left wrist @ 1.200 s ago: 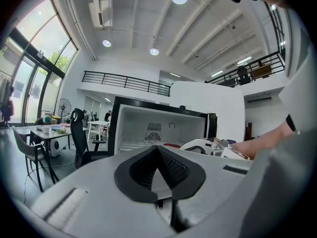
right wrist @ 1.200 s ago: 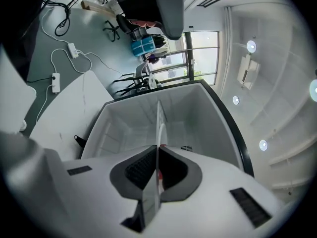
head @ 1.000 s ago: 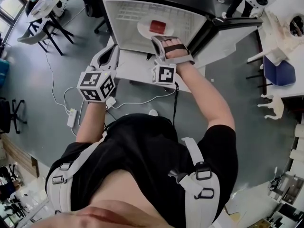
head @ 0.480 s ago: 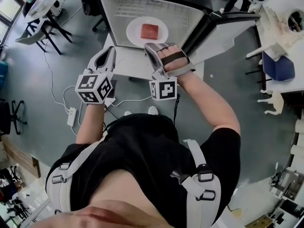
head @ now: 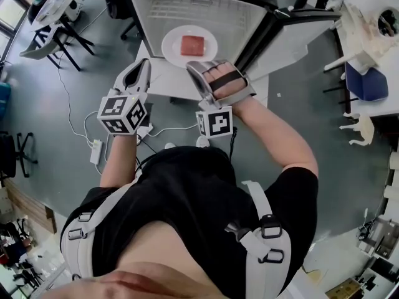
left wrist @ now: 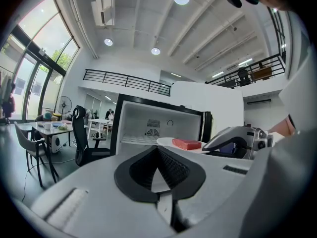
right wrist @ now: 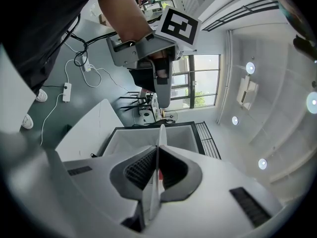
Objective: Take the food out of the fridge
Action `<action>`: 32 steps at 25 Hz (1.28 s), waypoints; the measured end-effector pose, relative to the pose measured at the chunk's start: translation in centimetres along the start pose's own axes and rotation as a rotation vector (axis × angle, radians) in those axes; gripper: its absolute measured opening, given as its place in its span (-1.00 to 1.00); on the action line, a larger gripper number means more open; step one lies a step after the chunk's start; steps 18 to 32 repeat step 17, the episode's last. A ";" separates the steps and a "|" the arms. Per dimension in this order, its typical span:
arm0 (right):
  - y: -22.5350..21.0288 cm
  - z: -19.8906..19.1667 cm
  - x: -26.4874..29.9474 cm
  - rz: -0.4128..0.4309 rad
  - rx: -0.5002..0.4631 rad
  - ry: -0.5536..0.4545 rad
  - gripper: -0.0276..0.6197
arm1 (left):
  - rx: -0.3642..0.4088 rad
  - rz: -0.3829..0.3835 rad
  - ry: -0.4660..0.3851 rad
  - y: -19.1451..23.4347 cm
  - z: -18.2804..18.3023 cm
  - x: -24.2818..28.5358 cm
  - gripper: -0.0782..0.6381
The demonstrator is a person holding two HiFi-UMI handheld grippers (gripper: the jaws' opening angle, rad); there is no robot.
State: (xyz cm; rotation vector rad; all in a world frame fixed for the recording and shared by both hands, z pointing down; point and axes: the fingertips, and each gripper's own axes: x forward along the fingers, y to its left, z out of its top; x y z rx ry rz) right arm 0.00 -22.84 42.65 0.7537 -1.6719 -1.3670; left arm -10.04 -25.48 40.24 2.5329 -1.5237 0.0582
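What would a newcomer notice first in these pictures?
A red block of food on a white plate, at the mouth of the open fridge, stands out first. The right hand-held gripper is shut on the plate's near rim; the left hand-held gripper is beside it, shut and empty.

Red food slab (head: 192, 45) flat at ctr of white plate (head: 169, 50), outside open fridge (head: 187, 8).

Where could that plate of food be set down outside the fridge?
The bare white tabletop in front of the fridge, between the left gripper and the right gripper, looks free. Near the open door it is crowded.
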 end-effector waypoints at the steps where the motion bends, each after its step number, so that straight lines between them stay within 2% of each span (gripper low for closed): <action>1: 0.1 0.0 0.0 -0.002 -0.002 -0.001 -0.85 | 0.001 -0.001 0.000 -0.1 0.0 0.0 -0.78; 32: -0.4 0.4 0.5 -0.014 -0.007 0.003 -0.85 | 0.005 -0.011 0.006 0.5 -0.1 0.3 -0.78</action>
